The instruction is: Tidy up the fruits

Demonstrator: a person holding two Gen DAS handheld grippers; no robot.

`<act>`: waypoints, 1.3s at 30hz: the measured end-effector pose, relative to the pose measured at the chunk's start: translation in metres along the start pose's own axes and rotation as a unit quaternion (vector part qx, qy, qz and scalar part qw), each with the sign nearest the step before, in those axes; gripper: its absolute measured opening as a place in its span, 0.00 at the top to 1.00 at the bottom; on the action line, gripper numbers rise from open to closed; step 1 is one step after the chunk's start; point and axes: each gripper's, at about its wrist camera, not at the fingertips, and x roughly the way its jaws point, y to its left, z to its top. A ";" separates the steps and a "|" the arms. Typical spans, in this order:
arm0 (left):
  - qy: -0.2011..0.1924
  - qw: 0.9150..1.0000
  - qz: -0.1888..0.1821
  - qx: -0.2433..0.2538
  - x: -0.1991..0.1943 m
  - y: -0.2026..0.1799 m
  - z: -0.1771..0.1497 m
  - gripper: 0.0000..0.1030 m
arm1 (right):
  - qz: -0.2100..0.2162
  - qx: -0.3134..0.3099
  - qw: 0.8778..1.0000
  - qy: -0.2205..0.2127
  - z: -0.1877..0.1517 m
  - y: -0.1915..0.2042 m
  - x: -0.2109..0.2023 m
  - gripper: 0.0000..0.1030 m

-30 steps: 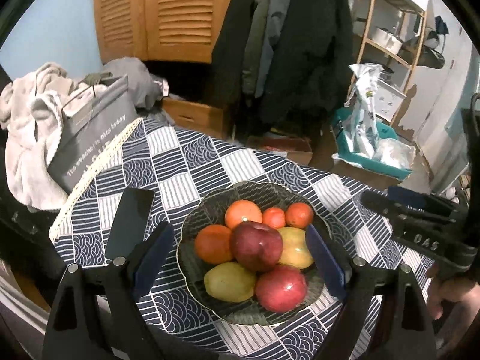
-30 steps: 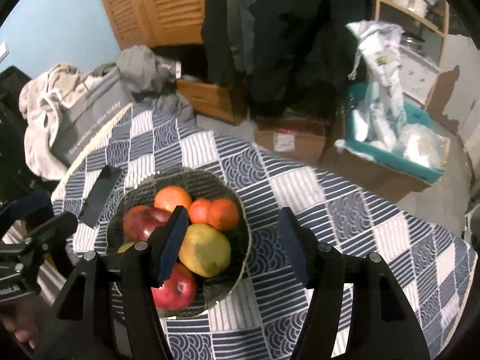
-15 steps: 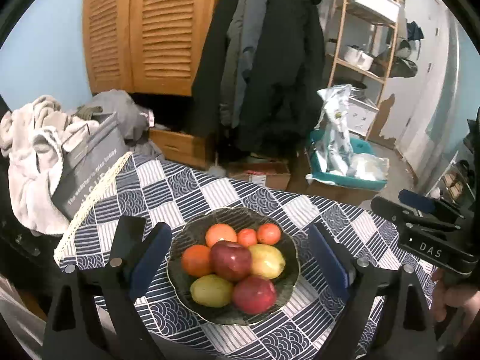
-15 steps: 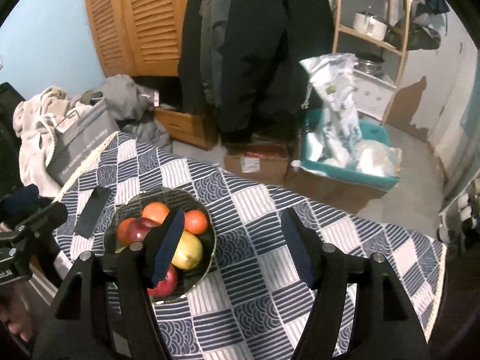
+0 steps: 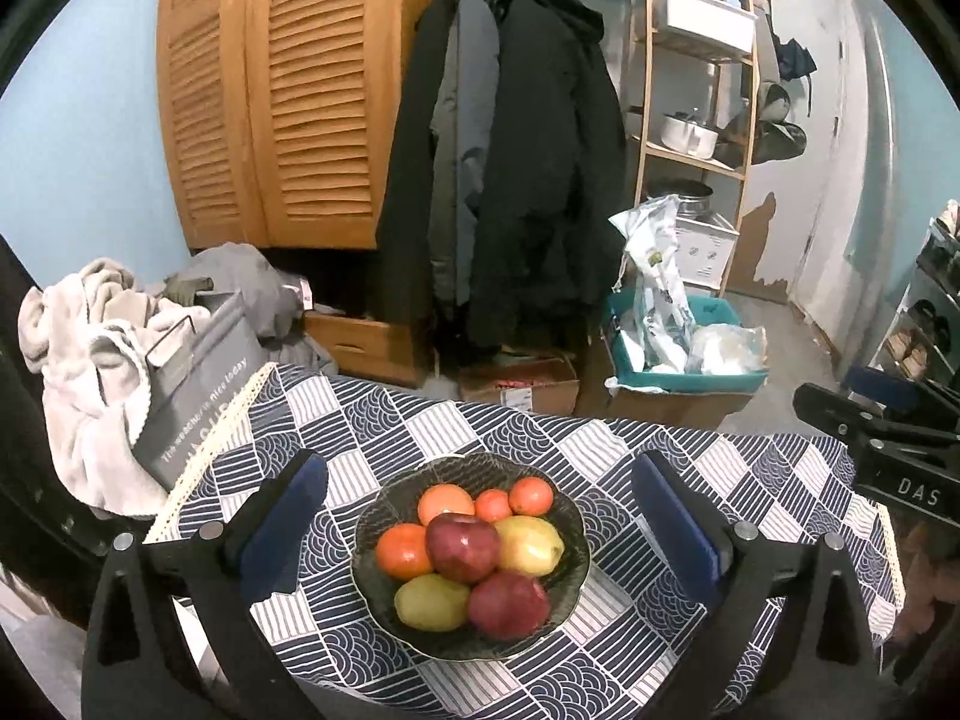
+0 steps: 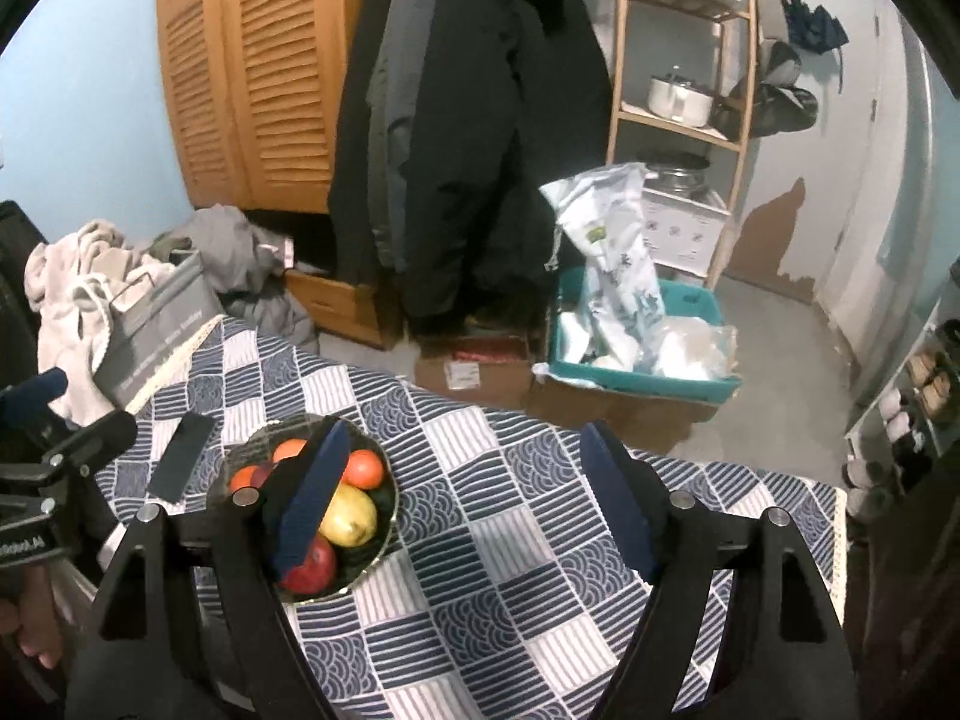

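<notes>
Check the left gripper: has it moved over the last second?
Yes. The left gripper has pulled back and up from the fruit bowl: the bowl looks smaller between its open fingers, and more cabinet and coats show above.

dark green bowl point(image 5: 573, 564) with orange, red and yellow fruit point(image 5: 480, 546); navy-and-white wave-and-stripe check tablecloth point(image 5: 600, 438); blue pads on black gripper fingers point(image 5: 672, 528); black slab point(image 6: 180, 462) at left; far off, teal bin point(image 5: 678, 381), black coats point(image 5: 540, 150).

A home: hung coats point(image 5: 528, 168), louvered wardrobe point(image 5: 282, 96), laundry pile point(image 5: 102, 348).
</notes>
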 end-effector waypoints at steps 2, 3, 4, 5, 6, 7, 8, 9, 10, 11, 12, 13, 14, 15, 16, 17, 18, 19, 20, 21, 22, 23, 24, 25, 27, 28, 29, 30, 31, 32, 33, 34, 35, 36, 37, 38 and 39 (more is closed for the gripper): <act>-0.006 1.000 0.000 0.004 -0.004 -0.003 0.001 0.01 | -0.002 0.004 1.000 -0.003 -0.001 -0.004 -0.004 0.23; -0.008 1.000 0.000 0.007 -0.006 -0.005 0.001 0.01 | -0.005 0.005 1.000 -0.004 -0.002 -0.005 -0.007 0.23; -0.010 1.000 0.000 0.009 -0.008 -0.006 0.002 0.01 | -0.008 0.005 1.000 -0.007 -0.002 -0.006 -0.009 0.23; -0.013 1.000 0.000 0.012 -0.010 -0.007 0.002 0.01 | -0.011 0.005 1.000 -0.011 -0.003 -0.008 -0.011 0.23; -0.016 1.000 0.000 0.014 -0.012 -0.009 0.003 0.01 | -0.014 0.005 1.000 -0.013 -0.004 -0.010 -0.014 0.23; -0.019 1.000 0.001 0.016 -0.014 -0.010 0.004 0.01 | -0.015 0.006 1.000 -0.014 -0.005 -0.012 -0.017 0.23; -0.022 1.000 0.000 0.017 -0.016 -0.011 0.005 0.01 | -0.014 0.008 1.000 -0.017 -0.005 -0.014 -0.019 0.23; -0.024 1.000 -0.001 0.017 -0.018 -0.012 0.005 0.01 | -0.014 0.011 1.000 -0.019 -0.006 -0.017 -0.022 0.23; -0.028 0.999 -0.003 0.017 -0.020 -0.012 0.006 0.01 | -0.014 0.012 1.000 -0.020 -0.006 -0.018 -0.023 0.23; -0.029 0.999 -0.003 0.016 -0.022 -0.013 0.006 0.01 | -0.016 0.012 1.000 -0.023 -0.007 -0.020 -0.025 0.23; -0.030 0.999 -0.004 0.015 -0.022 -0.013 0.006 0.01 | -0.018 0.013 0.999 -0.025 -0.007 -0.021 -0.026 0.23; -0.031 0.999 -0.007 0.015 -0.023 -0.014 0.007 0.01 | -0.021 0.012 0.999 -0.025 -0.007 -0.022 -0.027 0.23; -0.031 0.999 -0.009 0.016 -0.023 -0.014 0.007 0.01 | -0.025 0.011 0.999 -0.026 -0.008 -0.022 -0.028 0.23; -0.031 0.999 -0.008 0.017 -0.023 -0.016 0.007 0.01 | -0.027 0.009 0.999 -0.028 -0.008 -0.023 -0.029 0.23; -0.031 0.999 -0.007 0.019 -0.023 -0.017 0.007 0.01 | -0.028 0.008 0.999 -0.029 -0.008 -0.024 -0.029 0.23; -0.032 0.999 -0.005 0.021 -0.023 -0.017 0.007 0.01 | -0.030 0.007 0.999 -0.030 -0.008 -0.024 -0.030 0.23; -0.033 0.999 -0.002 0.023 -0.023 -0.018 0.007 0.01 | -0.031 0.006 0.999 -0.030 -0.008 -0.025 -0.030 0.23; -0.033 0.999 -0.001 0.024 -0.023 -0.019 0.007 0.01 | -0.034 0.005 0.999 -0.031 -0.008 -0.026 -0.029 0.23; -0.033 0.999 0.000 0.024 -0.023 -0.019 0.008 0.01 | -0.035 0.005 0.999 -0.031 -0.008 -0.027 -0.030 0.23; -0.034 0.999 -0.001 0.024 -0.024 -0.019 0.007 0.01 | -0.035 0.005 0.999 -0.032 -0.008 -0.027 -0.029 0.23; -0.034 0.999 -0.001 0.023 -0.023 -0.019 0.007 0.01 | -0.035 0.005 0.999 -0.030 -0.009 -0.027 -0.029 0.23; -0.034 0.999 0.000 0.023 -0.023 -0.020 0.008 0.01 | -0.034 0.006 0.999 -0.028 -0.008 -0.028 -0.028 0.23; -0.034 0.999 0.001 0.024 -0.023 -0.020 0.008 0.01 | -0.034 0.007 0.999 -0.027 -0.009 -0.029 -0.028 0.23; -0.035 0.999 0.002 0.025 -0.023 -0.020 0.008 0.01 | -0.033 0.008 0.999 -0.026 -0.009 -0.030 -0.027 0.23; -0.034 0.999 0.005 0.025 -0.022 -0.020 0.009 0.01 | -0.033 0.007 0.999 -0.024 -0.009 -0.031 -0.026 0.23; -0.034 0.999 0.005 0.025 -0.022 -0.020 0.009 0.01 | -0.033 0.006 0.999 -0.024 -0.009 -0.031 -0.026 0.23; -0.034 0.999 0.006 0.025 -0.022 -0.020 0.009 0.01 | -0.033 0.006 0.999 -0.024 -0.009 -0.031 -0.026 0.23; -0.032 0.999 0.006 0.025 -0.022 -0.020 0.009 0.01 | -0.033 0.007 0.999 -0.024 -0.009 -0.031 -0.026 0.23; -0.032 0.999 0.005 0.025 -0.023 -0.020 0.009 0.01 | -0.033 0.007 0.999 -0.024 -0.009 -0.031 -0.026 0.23; -0.032 0.999 0.004 0.025 -0.023 -0.020 0.009 0.01 | -0.033 0.007 0.999 -0.024 -0.009 -0.031 -0.026 0.23; -0.032 0.999 0.005 0.025 -0.024 -0.020 0.010 0.01 | -0.033 0.007 0.999 -0.024 -0.009 -0.031 -0.026 0.23; -0.033 0.999 0.005 0.025 -0.024 -0.020 0.010 0.01 | -0.034 0.007 0.999 -0.024 -0.009 -0.031 -0.026 0.23; -0.035 0.999 0.004 0.026 -0.025 -0.020 0.010 0.01 | -0.034 0.007 0.999 -0.024 -0.008 -0.031 -0.026 0.23; -0.036 0.999 0.005 0.026 -0.024 -0.020 0.010 0.01 | -0.034 0.007 0.999 -0.025 -0.008 -0.031 -0.026 0.23; -0.037 0.999 0.005 0.026 -0.025 -0.019 0.010 0.01 | -0.034 0.008 0.999 -0.025 -0.008 -0.031 -0.026 0.23; -0.038 0.999 0.005 0.027 -0.026 -0.019 0.010 0.01 | -0.035 0.009 0.999 -0.026 -0.008 -0.031 -0.026 0.23; -0.040 0.999 0.005 0.028 -0.027 -0.019 0.010 0.01 | -0.035 0.009 0.999 -0.026 -0.008 -0.031 -0.026 0.23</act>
